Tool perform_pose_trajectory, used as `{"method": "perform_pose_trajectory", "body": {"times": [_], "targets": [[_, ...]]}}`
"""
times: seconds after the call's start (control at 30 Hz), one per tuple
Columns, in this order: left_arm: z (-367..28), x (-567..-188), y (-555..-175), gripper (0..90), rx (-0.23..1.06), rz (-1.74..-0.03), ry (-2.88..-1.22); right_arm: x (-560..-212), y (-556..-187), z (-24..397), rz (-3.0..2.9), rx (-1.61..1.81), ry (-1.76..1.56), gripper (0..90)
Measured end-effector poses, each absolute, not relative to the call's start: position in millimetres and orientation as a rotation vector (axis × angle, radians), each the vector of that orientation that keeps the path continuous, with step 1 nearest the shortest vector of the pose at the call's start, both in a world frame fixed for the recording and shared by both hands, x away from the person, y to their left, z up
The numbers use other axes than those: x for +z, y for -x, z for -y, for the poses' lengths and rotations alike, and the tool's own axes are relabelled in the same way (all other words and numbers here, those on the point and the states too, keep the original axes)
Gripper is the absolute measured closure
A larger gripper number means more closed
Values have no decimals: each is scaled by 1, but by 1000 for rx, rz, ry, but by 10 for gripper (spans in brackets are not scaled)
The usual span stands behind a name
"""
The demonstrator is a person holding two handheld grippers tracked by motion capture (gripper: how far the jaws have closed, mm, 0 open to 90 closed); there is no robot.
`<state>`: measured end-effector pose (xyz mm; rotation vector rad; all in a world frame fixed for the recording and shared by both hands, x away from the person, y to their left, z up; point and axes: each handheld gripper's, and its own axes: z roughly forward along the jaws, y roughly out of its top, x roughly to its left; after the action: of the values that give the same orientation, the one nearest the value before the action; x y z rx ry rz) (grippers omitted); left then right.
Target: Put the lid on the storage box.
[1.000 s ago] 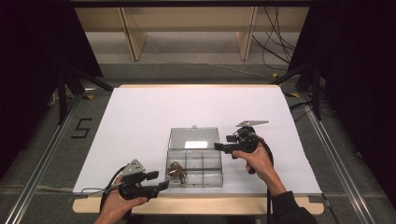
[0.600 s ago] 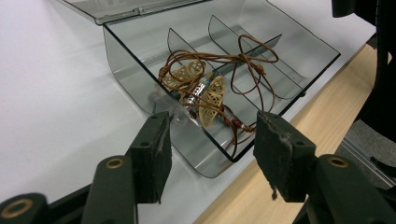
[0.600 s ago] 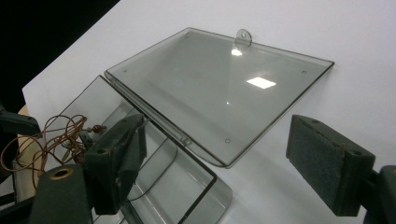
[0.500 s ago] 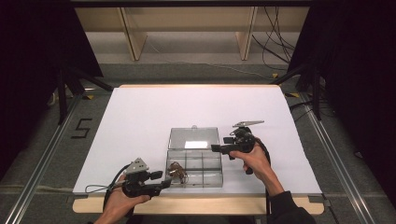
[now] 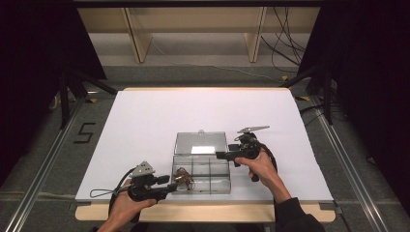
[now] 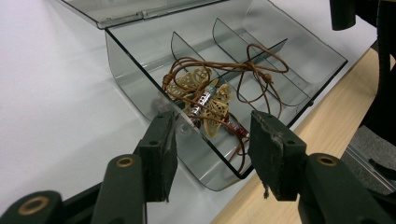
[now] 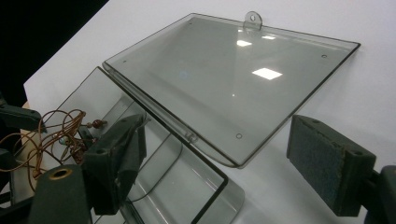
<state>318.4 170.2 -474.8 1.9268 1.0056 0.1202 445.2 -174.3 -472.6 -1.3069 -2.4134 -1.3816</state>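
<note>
The butterfly necklace (image 6: 205, 100) lay in the end compartment of the clear plastic box (image 6: 140, 100), right ahead of the left tool (image 6: 212, 154), its brown cord (image 6: 261, 70) looping over the dividers into the next compartments. The left tool's jaws had just been closing, yet they stood apart, one pad outside the box's wall, the other over its near corner, nothing pinched between them. Just beyond, the box's lid (image 7: 224, 79) lay flat and open on the white table (image 5: 145, 121). The right tool (image 7: 233, 172) sat on the opposite side of the box from the left one, jaws spread wide over the box's far corner and the lid's edge, gripping nothing.
</note>
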Motion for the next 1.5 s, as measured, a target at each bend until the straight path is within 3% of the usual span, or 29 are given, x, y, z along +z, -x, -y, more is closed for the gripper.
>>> {"method": "perform_pose_trajectory", "body": {"times": [1.13,1.5], "targets": [[-166,-482,-328,569,132,-1032,-1974,-484,-448,167,2376,-1343,1319,197],[-164,-481,-327,569,147,-1032,-1972,-483,-450,169,2348,-1403,1328,260]]}}
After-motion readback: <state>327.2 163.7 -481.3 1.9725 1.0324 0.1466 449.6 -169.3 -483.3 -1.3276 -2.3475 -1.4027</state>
